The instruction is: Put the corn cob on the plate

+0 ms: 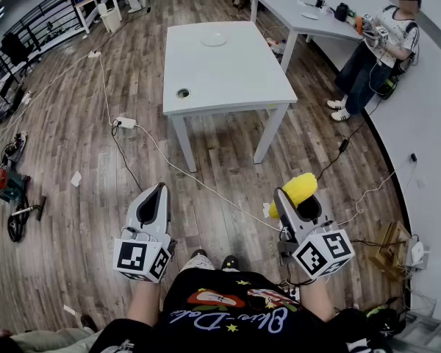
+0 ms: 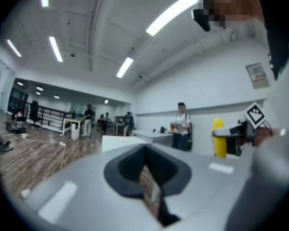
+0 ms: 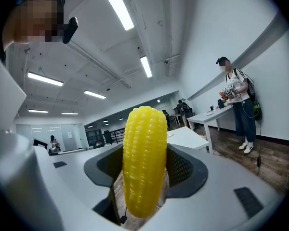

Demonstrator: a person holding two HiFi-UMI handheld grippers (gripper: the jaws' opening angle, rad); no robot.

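My right gripper (image 1: 298, 201) is shut on the yellow corn cob (image 1: 297, 189), held low in front of my body. In the right gripper view the corn cob (image 3: 143, 160) stands upright between the jaws and hides most of the gap. My left gripper (image 1: 155, 199) hangs beside it on the left, shut, with nothing in it. In the left gripper view the left gripper (image 2: 151, 189) shows its jaws together, and the corn cob (image 2: 218, 137) appears off to the right. The white plate (image 1: 213, 40) lies far ahead on the white table (image 1: 231, 76), well away from both grippers.
A cable and a power strip (image 1: 125, 122) lie on the wooden floor between me and the table. A second table (image 1: 298, 12) stands at the back right, with a person (image 1: 378, 50) beside it. Tools (image 1: 4, 182) lie on the floor at the left.
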